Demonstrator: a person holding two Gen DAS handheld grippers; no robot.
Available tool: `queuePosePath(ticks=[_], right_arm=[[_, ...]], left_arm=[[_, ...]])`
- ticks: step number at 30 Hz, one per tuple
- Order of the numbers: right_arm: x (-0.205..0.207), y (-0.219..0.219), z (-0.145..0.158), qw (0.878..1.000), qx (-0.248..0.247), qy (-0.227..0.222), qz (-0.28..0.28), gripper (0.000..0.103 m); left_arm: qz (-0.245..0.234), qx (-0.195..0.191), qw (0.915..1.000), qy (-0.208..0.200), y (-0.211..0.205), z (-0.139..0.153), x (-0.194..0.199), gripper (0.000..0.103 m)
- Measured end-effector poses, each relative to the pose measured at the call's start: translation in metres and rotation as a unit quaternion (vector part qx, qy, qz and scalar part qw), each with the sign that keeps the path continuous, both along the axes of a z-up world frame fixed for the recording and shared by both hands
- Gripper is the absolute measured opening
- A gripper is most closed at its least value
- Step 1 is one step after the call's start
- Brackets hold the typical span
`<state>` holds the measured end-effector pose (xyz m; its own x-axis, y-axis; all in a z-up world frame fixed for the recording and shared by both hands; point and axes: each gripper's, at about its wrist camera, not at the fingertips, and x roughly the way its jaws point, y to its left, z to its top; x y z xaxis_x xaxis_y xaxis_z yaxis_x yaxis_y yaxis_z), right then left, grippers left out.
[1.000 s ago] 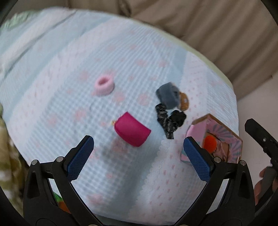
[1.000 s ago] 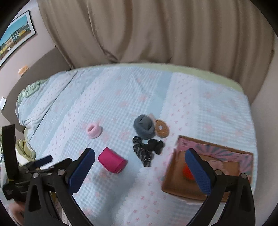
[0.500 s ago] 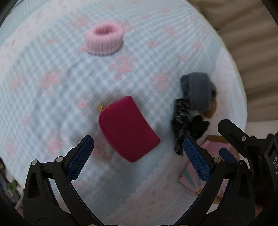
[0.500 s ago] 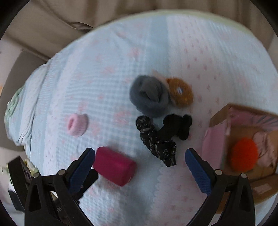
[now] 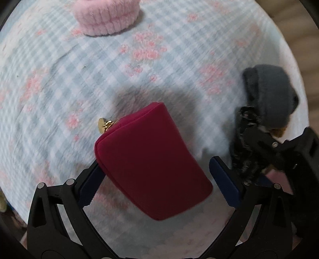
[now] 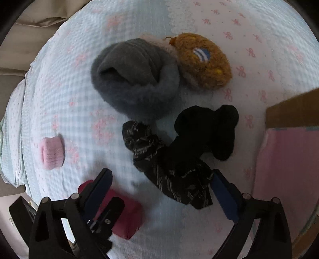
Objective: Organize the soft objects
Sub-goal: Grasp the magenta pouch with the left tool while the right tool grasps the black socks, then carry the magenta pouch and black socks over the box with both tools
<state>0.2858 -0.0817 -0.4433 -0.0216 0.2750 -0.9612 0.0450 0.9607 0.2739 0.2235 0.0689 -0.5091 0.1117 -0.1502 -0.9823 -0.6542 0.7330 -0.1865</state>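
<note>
Both pairs of jaws have just been closing a little, though each still stands wide and presses on nothing. The left gripper (image 5: 154,177) straddles the red pouch (image 5: 151,163), which now lies between its blue pads; a moment earlier the pouch sat well beyond the tips, so the hand has dropped down over it. The left pad looks just beside, perhaps touching, the pouch's near-left corner, while the right pad stands clear of it. The right gripper (image 6: 161,185) has come down likewise over the black patterned cloth (image 6: 159,165), whose near end lies between the pads close to the right one, not yet pinched. I judge both hands are set for a grasp, and only the squeeze remains.

Outward from there on the bed (image 6: 129,16): a black sock (image 6: 211,129) runs off the cloth to the far right, a grey rolled sock (image 6: 135,79) lies beyond it, and a brown fuzzy pad (image 6: 201,59) touches the grey roll's right side. A pink fluffy ring (image 5: 107,18) rests well apart at the far left. The cardboard box (image 6: 293,111) with its pink lining waits at the right edge, the likely place for these things.
</note>
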Motion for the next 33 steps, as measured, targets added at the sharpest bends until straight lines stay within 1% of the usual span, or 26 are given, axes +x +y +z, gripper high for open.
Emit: queuePosePath(ticks=[1, 2, 4, 6, 7, 8, 11, 14, 17, 21, 23, 28, 33], right_arm=[[0.002, 0.001, -0.002, 1.0, -0.004, 0.0, 0.002, 0.091], [0.003, 0.002, -0.003, 1.0, -0.008, -0.001, 0.003, 0.078], [0.004, 0.003, -0.01, 1.0, -0.022, 0.005, 0.007, 0.068], [0.004, 0.002, -0.013, 1.0, -0.028, 0.006, 0.007, 0.065], [0.004, 0.002, -0.013, 1.0, -0.026, 0.005, 0.006, 0.063], [0.003, 0.002, -0.012, 1.0, -0.027, 0.003, 0.009, 0.059], [-0.003, 0.009, -0.01, 0.999, -0.031, -0.001, 0.02, 0.052], [-0.007, 0.009, -0.007, 0.999, -0.026, -0.005, 0.021, 0.046], [-0.011, 0.006, -0.004, 1.0, -0.017, -0.009, 0.018, 0.04], [-0.016, 0.005, 0.004, 1.0, -0.007, -0.02, 0.022, 0.034], [-0.015, 0.0, 0.011, 0.999, -0.001, -0.024, 0.021, 0.031], [-0.03, -0.005, 0.031, 0.999, 0.02, -0.044, 0.015, 0.029], [-0.047, -0.008, 0.063, 0.997, 0.039, -0.069, 0.01, 0.029]], left_arm=[[-0.002, 0.006, 1.0, 0.007, -0.002, -0.003, 0.002, 0.093], [-0.005, 0.012, 0.9998, 0.012, -0.004, -0.005, 0.003, 0.092], [-0.009, 0.025, 0.9995, 0.015, -0.008, -0.006, 0.005, 0.088], [-0.016, 0.035, 0.9991, 0.018, -0.012, -0.004, 0.006, 0.081], [-0.017, 0.039, 0.999, 0.017, -0.013, -0.004, 0.007, 0.074], [-0.016, 0.039, 0.999, 0.013, -0.012, -0.002, 0.006, 0.069], [-0.013, 0.033, 0.9993, 0.008, -0.007, 0.002, 0.009, 0.061], [-0.022, 0.038, 0.9991, 0.001, -0.005, 0.008, 0.009, 0.055], [-0.03, 0.043, 0.9986, -0.006, -0.002, 0.017, 0.009, 0.052], [-0.037, 0.046, 0.998, -0.02, 0.0, 0.032, 0.009, 0.05], [-0.042, 0.049, 0.9975, -0.029, 0.005, 0.045, -0.003, 0.049], [-0.05, 0.057, 0.9955, -0.057, 0.009, 0.073, -0.013, 0.049], [-0.064, 0.069, 0.9912, -0.093, 0.011, 0.115, -0.024, 0.049]])
